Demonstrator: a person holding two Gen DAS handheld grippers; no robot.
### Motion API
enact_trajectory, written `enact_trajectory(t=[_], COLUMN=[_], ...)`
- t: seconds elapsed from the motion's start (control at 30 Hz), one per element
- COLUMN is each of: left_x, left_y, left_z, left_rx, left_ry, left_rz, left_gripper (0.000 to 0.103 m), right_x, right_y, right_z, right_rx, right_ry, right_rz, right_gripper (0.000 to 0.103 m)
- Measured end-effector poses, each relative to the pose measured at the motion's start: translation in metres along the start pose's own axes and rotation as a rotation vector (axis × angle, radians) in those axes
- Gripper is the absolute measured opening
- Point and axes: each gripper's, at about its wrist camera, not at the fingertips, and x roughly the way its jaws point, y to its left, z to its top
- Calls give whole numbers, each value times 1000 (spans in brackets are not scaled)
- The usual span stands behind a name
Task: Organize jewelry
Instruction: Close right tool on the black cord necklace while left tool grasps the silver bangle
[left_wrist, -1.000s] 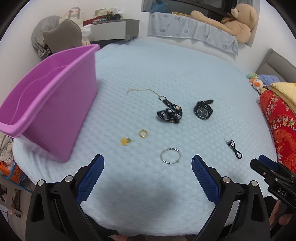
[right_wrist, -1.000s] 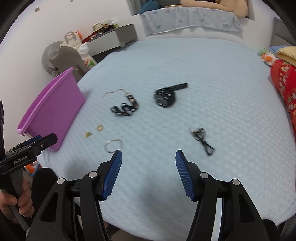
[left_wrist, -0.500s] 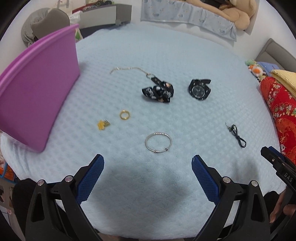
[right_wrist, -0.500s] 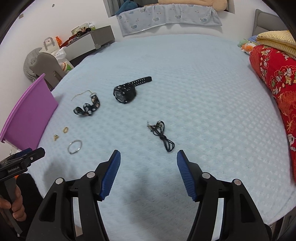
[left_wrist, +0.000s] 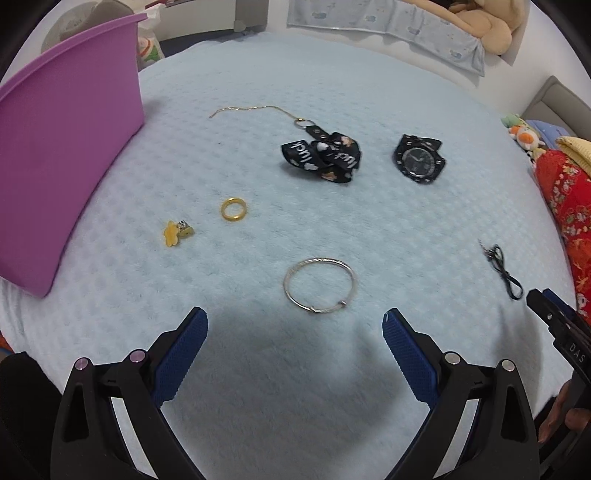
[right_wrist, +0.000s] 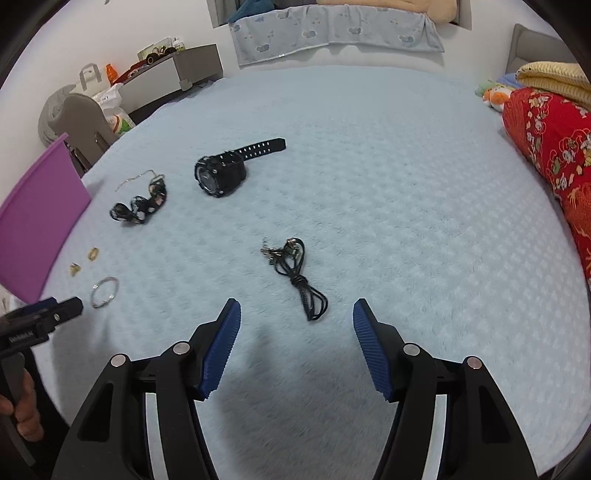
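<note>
Jewelry lies scattered on a pale blue bedspread (left_wrist: 332, 92). A silver bangle (left_wrist: 320, 285) rests just ahead of my open left gripper (left_wrist: 293, 326), whose jaws are empty. Farther off lie a gold ring (left_wrist: 233, 209), a yellow star charm (left_wrist: 176, 232), a black printed strap on a thin gold chain (left_wrist: 321, 157) and a black watch (left_wrist: 419, 159). A black cord necklace (right_wrist: 297, 275) lies right in front of my open right gripper (right_wrist: 295, 319), slightly ahead of the fingertips. The watch (right_wrist: 221, 173) and the bangle (right_wrist: 104, 291) also show in the right wrist view.
A purple plastic tub (left_wrist: 62, 147) stands at the left edge of the bed. A red patterned quilt (right_wrist: 554, 147) and a yellow blanket (right_wrist: 554, 75) are piled on the right. A teddy bear (left_wrist: 480, 22) and a blue cloth (right_wrist: 332, 29) lie along the far side.
Both grippers have sunk toward the bedspread and moved forward; the bangle now sits close to the left fingertips and the cord necklace close to the right ones. Jaws stay open.
</note>
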Motion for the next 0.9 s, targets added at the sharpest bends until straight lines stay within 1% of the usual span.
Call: enact_trajectory(t=[0.17,0.4,0.9], left_x=[14,24,46], left_y=[0,-13,-24], left_z=[2,6,13], left_rx=[-10,25,10], left_ry=[6,-6,-8], left_rz=[11,13,53], left_gripper=[94,94,94], right_x=[12,23,51], right_y=[-4,-4,3], right_z=[-1,4,21], right_rx=[7,-7,-93], right_ry=[20,27,46], right_rz=[11,1,-20], right_gripper=[61,61,61])
